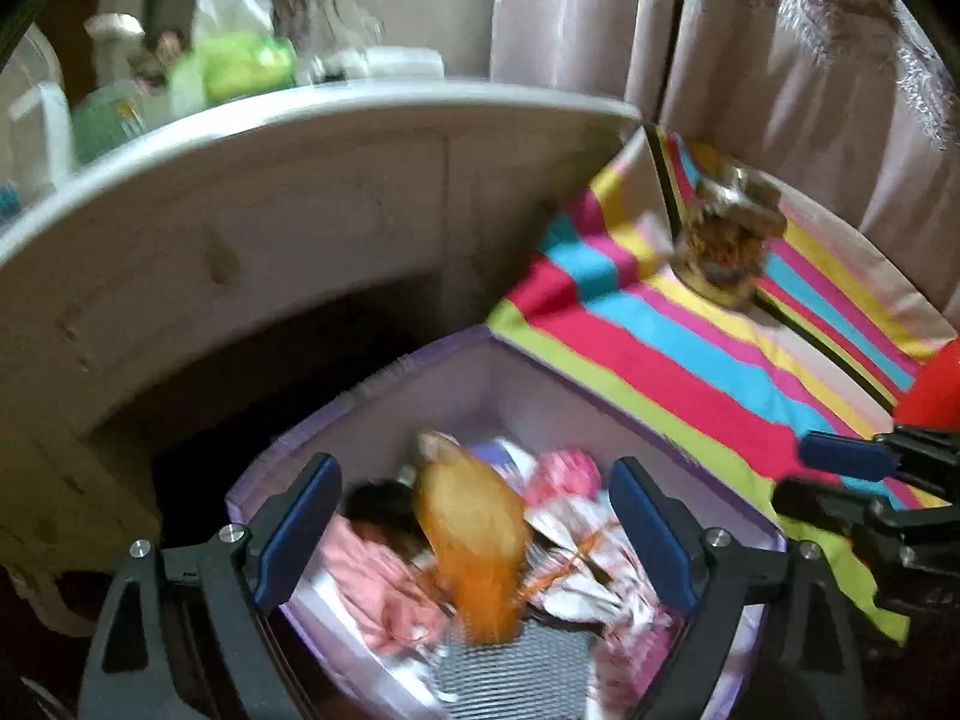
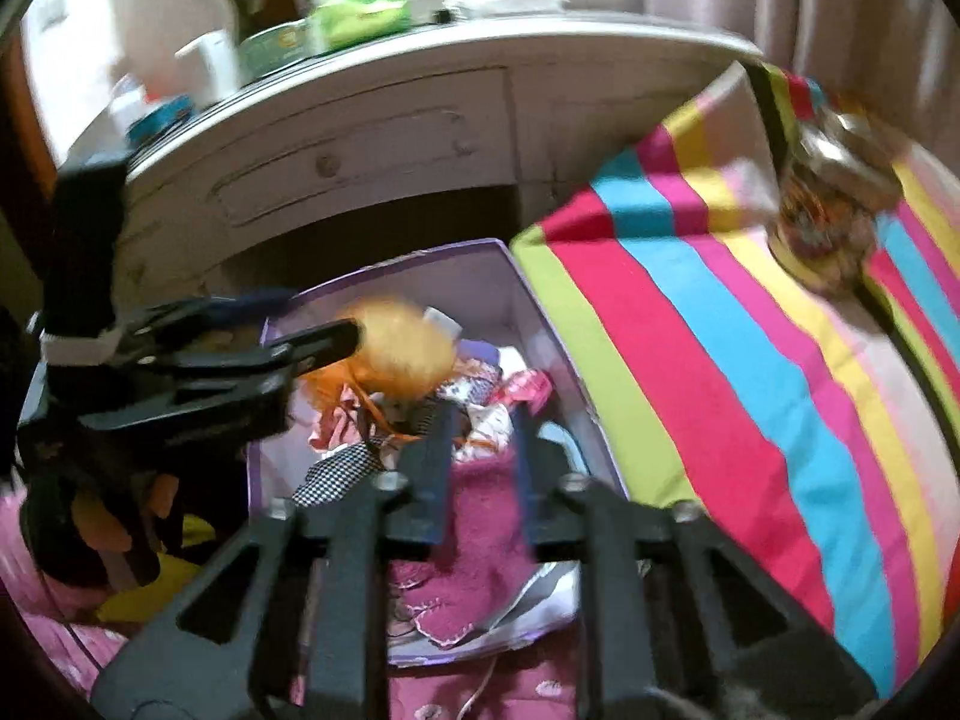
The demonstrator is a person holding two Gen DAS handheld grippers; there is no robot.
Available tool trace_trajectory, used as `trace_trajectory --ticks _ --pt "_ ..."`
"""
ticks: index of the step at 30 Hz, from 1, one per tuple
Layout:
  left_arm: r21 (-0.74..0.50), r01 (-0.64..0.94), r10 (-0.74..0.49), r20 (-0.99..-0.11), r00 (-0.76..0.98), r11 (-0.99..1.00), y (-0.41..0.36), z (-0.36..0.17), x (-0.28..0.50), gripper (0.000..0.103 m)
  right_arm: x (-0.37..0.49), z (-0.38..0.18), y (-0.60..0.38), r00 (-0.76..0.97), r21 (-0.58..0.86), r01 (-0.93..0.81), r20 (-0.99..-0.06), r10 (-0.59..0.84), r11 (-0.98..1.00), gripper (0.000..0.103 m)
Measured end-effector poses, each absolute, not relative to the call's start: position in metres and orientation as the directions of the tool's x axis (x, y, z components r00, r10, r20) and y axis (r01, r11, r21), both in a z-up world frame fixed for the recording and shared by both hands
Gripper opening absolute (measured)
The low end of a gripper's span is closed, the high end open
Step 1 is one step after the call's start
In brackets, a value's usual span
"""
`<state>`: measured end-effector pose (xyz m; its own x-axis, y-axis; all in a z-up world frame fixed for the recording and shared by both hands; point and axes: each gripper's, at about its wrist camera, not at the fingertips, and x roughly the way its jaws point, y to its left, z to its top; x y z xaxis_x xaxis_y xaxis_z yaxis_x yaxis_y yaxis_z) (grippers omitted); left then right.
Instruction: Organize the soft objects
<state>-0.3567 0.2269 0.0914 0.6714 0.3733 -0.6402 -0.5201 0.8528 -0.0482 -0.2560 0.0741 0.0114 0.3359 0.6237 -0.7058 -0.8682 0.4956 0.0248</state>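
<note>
step: dropping orange-haired soft doll (image 1: 474, 540) into lilac fabric box (image 1: 420, 354), lower centre
left gripper (image 1: 474, 534): wide, doll between fingers, grip unclear
right gripper (image 2: 480, 456): narrow, pinching magenta knit cloth (image 2: 480, 528)
next: release cloth into box

Left gripper (image 1: 474, 531): black frame w/ silver screws, blue pads; right gripper (image 2: 480, 450) prob. same.

Lilac box (image 1: 384, 378), rainbow-striped bedspread (image 1: 690, 372)

Left gripper (image 1: 474, 534) fingers spread wide; right gripper (image 2: 480, 450) fingers narrowed
</note>
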Motion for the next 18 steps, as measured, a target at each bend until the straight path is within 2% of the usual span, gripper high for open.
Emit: trace_trajectory --ticks 2,3,4,6,9,12,15,18 --pt "-0.029 -0.521 0.414 -0.571 0.709 0.853 0.221 0.105 -0.368 0.092 -0.255 0.014 0.070 0.349 0.032 -0.855 -0.702 0.621 0.517 0.062" --pt "-0.027 -0.524 0.426 -0.548 0.719 0.851 0.218 0.111 -0.372 0.094 -0.256 0.016 0.070 0.356 0.029 -0.851 -0.702 0.617 0.525 0.064" --pt "-0.029 -0.531 0.436 -0.535 0.724 0.847 0.216 0.117 -0.375 0.102 -0.257 0.018 0.072 0.365 0.018 -0.847 -0.707 0.605 0.531 0.066" --pt "-0.066 -0.540 0.429 -0.531 0.731 0.839 0.216 0.130 -0.379 0.103 -0.262 0.020 0.077 0.398 -0.031 -0.838 -0.718 0.571 0.544 0.071" --pt "-0.117 -0.584 0.413 -0.597 0.688 0.803 0.226 0.134 -0.376 0.103 -0.274 0.021 0.088 0.443 -0.127 -0.831 -0.740 0.506 0.541 0.077" --pt "-0.154 -0.632 0.363 -0.705 0.609 0.760 0.245 0.115 -0.368 0.103 -0.286 0.017 0.096 0.460 -0.190 -0.833 -0.760 0.459 0.520 0.083" --pt "-0.217 -0.647 0.268 -0.781 0.564 0.731 0.259 0.086 -0.366 0.103 -0.292 0.009 0.099 0.428 -0.179 -0.848 -0.786 0.446 0.498 0.084" --pt "-0.185 -0.656 0.256 -0.818 0.516 0.732 0.258 0.066 -0.364 0.103 -0.291 -0.005 0.101 0.396 -0.154 -0.851 -0.816 0.421 0.503 0.084"
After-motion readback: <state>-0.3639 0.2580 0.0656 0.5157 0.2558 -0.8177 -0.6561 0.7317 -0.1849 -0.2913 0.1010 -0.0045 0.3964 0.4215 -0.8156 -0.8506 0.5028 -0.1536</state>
